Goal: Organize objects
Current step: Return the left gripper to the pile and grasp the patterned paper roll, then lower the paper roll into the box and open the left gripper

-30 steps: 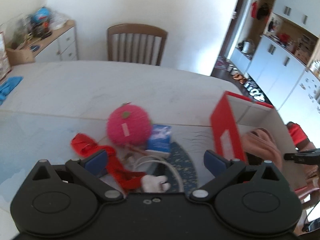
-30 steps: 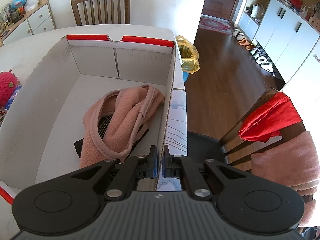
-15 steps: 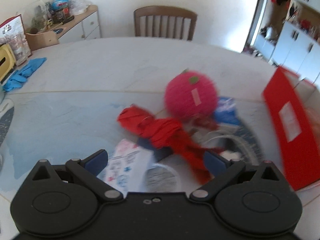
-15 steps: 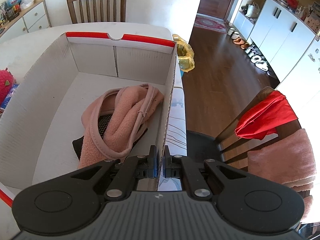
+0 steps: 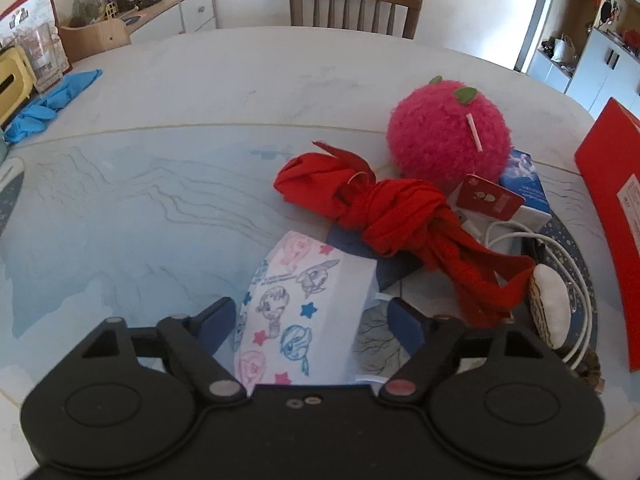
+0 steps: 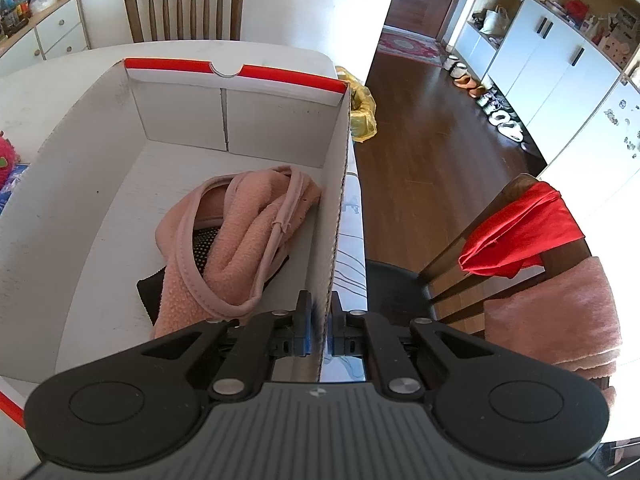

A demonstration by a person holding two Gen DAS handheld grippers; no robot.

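Left tool (image 5: 312,322): I am closing it around the white cartoon-printed packet (image 5: 298,314), pads not yet pressing, to lift it.
Right tool (image 6: 319,330): I am keeping it clamped on the white-and-red cardboard box (image 6: 334,240) wall at 6 o'clock, steadying it.

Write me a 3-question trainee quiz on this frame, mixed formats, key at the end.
1. True or false: the right tongs are clamped on the side wall of the cardboard box.
2. What lies between the pads of the left tongs?
A. the pink plush ball
B. the cartoon-print pack
C. the blue glove
3. Fill in: the only item inside the box is a pink ____.

Key
1. True.
2. B. The cartoon-print pack sits between the pads; the jaws have just been closing, and no pad visibly presses it yet. The pink plush ball and blue glove lie farther off.
3. Slipper.
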